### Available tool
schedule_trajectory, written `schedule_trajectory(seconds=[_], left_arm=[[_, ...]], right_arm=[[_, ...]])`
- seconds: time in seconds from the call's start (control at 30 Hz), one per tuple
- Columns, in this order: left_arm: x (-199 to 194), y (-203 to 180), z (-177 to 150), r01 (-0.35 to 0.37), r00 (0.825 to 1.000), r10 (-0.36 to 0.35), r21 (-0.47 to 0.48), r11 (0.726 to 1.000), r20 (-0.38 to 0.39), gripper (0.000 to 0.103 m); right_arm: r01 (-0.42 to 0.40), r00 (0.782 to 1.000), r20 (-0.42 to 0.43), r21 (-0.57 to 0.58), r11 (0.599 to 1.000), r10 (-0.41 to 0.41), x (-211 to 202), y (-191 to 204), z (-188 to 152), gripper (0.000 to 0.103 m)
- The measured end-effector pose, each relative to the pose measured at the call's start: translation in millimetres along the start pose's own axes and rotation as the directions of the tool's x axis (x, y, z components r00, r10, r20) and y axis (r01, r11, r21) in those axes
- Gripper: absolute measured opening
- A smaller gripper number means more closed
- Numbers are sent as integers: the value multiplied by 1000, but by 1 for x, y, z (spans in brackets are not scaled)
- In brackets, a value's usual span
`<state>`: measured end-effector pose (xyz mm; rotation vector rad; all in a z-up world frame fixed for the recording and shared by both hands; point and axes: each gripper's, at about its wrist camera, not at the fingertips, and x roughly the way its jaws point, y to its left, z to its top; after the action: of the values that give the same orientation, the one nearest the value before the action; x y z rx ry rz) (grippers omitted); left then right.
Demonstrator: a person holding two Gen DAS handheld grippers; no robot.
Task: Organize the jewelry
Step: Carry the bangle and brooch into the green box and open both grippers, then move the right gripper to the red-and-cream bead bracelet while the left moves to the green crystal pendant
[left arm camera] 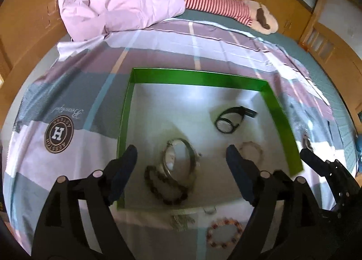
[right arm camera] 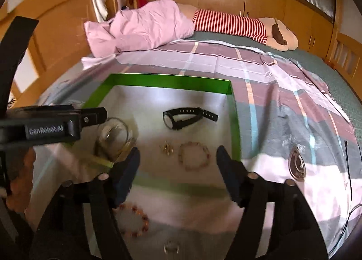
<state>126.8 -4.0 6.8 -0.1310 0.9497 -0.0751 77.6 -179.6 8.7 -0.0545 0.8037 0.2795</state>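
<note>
A green-walled box point(left arm camera: 280, 115) with a white floor lies on the bed. On that floor are a black watch point(left arm camera: 233, 119), a silver bangle point(left arm camera: 181, 158), a dark bead bracelet point(left arm camera: 165, 187) and a pale bead bracelet point(left arm camera: 251, 151). My left gripper point(left arm camera: 181, 158) is open above the bangle, touching nothing. My right gripper point(right arm camera: 178, 156) is open too, above the pale bead bracelet point(right arm camera: 194, 156) and a small gold piece point(right arm camera: 167, 148), with the watch point(right arm camera: 181, 117) beyond. An orange bead bracelet point(right arm camera: 133, 221) and a small ring point(right arm camera: 170, 247) lie on the sheet in front of the box.
A crumpled pink duvet point(right arm camera: 144, 29) and a striped plush toy point(right arm camera: 237, 24) lie at the far end of the bed, with wooden cabinets behind. A round badge point(right arm camera: 297, 165) and a thin black cable point(right arm camera: 348, 169) are on the sheet to the right of the box.
</note>
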Motion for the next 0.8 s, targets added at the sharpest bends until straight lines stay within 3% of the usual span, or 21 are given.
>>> schedule_trajectory(seconds=[0.23, 0.37, 0.53, 0.63, 0.8], left_arm=[[-33, -9, -44, 13, 999, -10, 113, 994, -31, 90], [-26, -10, -82, -4, 997, 15, 136, 991, -82, 90], [-7, -27, -98, -59, 987, 94, 247, 967, -133, 90], [1, -21, -98, -79, 980, 119, 238, 968, -159, 90], [9, 6, -91, -93, 970, 119, 126, 988, -210, 91]], right_arm=[[-74, 996, -44, 55, 996, 77, -10, -22, -58, 80], [-68, 981, -173, 131, 989, 90, 17, -24, -84, 80], [-56, 980, -189, 29, 998, 61, 20, -3, -85, 80], [-50, 978, -204, 10, 999, 51, 24, 0, -88, 80], [-63, 972, -224, 26, 998, 68, 26, 1, -92, 80]])
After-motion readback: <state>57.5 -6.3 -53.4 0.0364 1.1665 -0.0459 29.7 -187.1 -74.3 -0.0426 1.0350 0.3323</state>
